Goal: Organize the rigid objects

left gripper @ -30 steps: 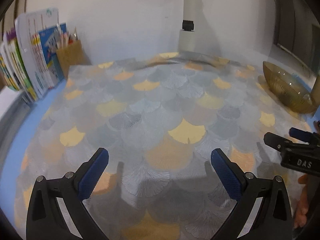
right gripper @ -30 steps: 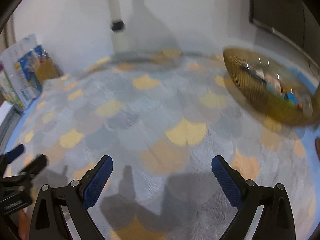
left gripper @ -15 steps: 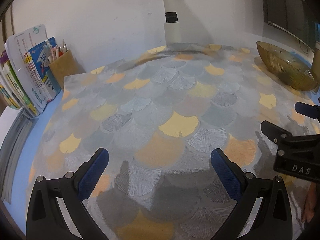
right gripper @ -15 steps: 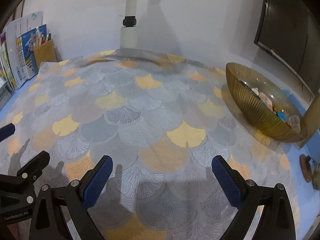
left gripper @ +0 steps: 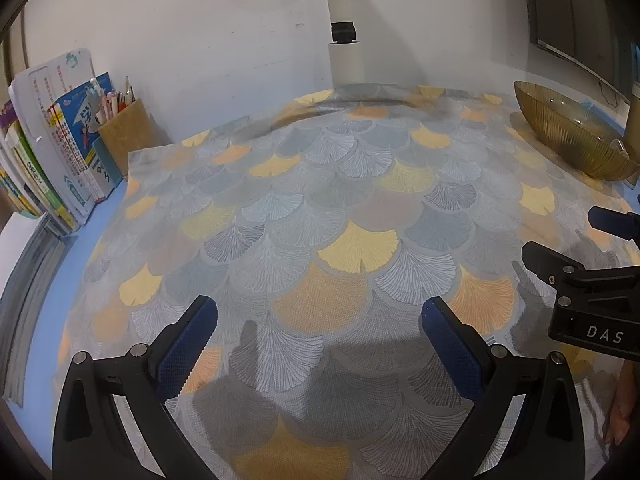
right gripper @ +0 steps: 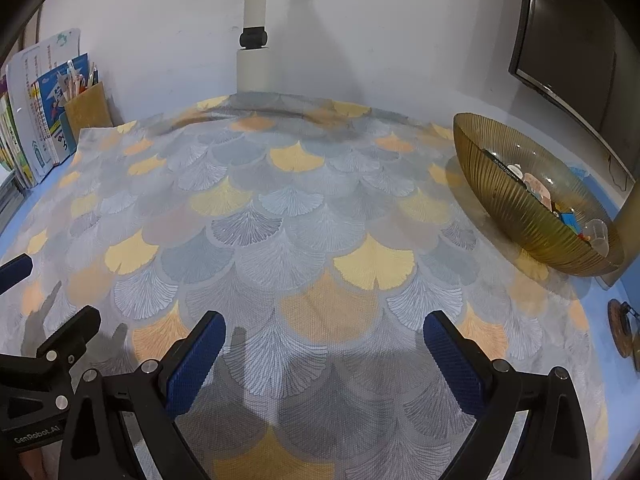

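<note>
An amber ribbed glass bowl [right gripper: 524, 204] stands at the right of the table and holds several small objects, among them a blue piece [right gripper: 570, 218], a pale pink piece [right gripper: 536, 184] and a clear cup [right gripper: 598, 232]. The same bowl [left gripper: 568, 136] shows at the far right in the left wrist view. My left gripper [left gripper: 320, 316] hovers open over the patterned cloth with nothing between its fingers. My right gripper [right gripper: 324, 324] is open too and holds nothing. Each gripper appears at the edge of the other's view: the right gripper [left gripper: 576, 240] and the left gripper [right gripper: 48, 300].
A fan-patterned cloth [right gripper: 304, 232] covers the blue table. Upright books [left gripper: 52, 152] and a tan pen holder [left gripper: 128, 136] stand at the back left. A white post [right gripper: 254, 40] rises at the back wall. A dark round object [right gripper: 624, 332] lies at the right edge.
Both grippers have pulled back and risen, so more of the cloth and back wall shows. The bowl now sits farther off. Both stayed open.
</note>
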Demonstrator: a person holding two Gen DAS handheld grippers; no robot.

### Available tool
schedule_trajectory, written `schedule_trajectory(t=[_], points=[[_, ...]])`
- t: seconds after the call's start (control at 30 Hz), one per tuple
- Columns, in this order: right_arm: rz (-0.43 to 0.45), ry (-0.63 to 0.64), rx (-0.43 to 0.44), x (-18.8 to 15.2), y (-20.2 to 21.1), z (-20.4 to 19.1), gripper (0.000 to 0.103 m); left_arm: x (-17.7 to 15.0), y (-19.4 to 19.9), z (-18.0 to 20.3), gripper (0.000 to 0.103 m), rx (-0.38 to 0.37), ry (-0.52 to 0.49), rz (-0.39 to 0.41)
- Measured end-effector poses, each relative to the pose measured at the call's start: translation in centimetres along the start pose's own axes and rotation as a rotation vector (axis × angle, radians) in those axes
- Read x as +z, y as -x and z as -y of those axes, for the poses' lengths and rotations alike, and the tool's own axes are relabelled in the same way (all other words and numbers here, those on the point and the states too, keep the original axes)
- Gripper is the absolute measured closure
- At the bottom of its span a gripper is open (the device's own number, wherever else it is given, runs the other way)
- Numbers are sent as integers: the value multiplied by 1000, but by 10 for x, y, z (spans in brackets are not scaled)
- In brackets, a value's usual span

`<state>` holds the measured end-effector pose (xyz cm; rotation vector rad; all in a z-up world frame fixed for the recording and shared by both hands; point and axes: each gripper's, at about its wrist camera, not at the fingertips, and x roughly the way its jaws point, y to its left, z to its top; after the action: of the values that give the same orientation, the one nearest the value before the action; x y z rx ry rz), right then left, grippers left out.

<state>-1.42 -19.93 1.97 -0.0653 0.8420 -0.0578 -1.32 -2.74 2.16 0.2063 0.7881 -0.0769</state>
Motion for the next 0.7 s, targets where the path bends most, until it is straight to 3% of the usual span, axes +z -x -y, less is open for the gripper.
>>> schedule_trajectory(t=[0.43,0.6,0.7], points=[[-4,-1,-1,0,0,-1,4,1,-4,-6,1,-7,30,-22],[-5,-3,1,0,-1,-3,4,4,-26,-33,1,-100,185,-151],[-10,-1,10,-1,-2,-5,4,3,-26,-39,1,-99,223,-146]])
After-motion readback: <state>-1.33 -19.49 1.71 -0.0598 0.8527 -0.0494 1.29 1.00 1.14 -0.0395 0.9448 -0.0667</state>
